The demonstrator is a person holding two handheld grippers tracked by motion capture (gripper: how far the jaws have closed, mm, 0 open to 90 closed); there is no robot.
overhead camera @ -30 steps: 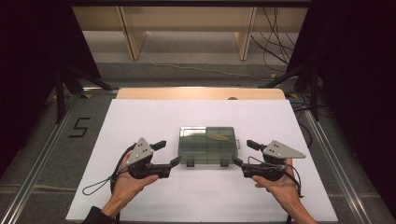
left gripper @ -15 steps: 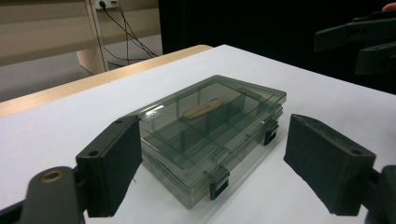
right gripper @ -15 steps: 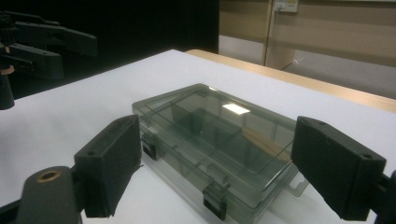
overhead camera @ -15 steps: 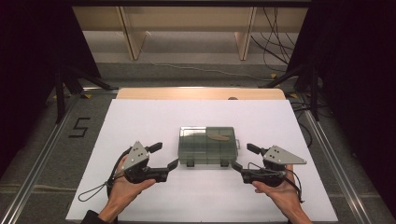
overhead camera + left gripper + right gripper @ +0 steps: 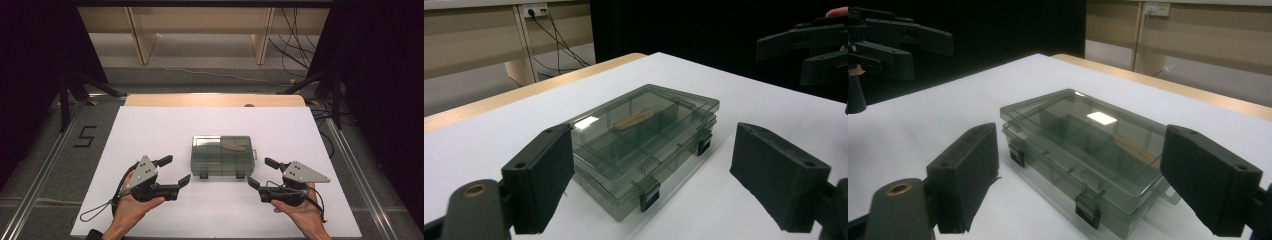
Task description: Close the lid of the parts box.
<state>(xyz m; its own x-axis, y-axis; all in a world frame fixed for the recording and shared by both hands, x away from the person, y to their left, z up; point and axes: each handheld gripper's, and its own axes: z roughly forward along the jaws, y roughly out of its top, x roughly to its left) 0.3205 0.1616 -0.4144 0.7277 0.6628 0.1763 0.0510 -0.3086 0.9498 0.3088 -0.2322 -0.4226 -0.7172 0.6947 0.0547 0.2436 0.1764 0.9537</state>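
A smoky clear plastic compartment box [image 5: 222, 155] lies shut on the white table [image 5: 165, 130], its two dark latches facing the person. A tan oblong object [image 5: 233, 147] rests inside it, toward the back right. My left gripper [image 5: 173, 171] is open, a short way left of the box's front left corner. My right gripper [image 5: 263, 173] is open too, just off the front right corner. Neither touches the box. From the left gripper view the box [image 5: 644, 140] sits between and beyond the jaws of my left gripper [image 5: 671, 177]. The right gripper view frames the box [image 5: 1088, 147] the same way for my right gripper [image 5: 1088, 180].
A wooden strip [image 5: 215, 100] borders the table's far edge. Beyond it stand wooden furniture legs [image 5: 142, 37] and loose cables [image 5: 295, 35] on the floor. A "5" mark [image 5: 85, 136] is on the floor at left. Metal rails run along both table sides.
Both grippers have drawn back from the box toward the person and slightly outward. The box has not moved.
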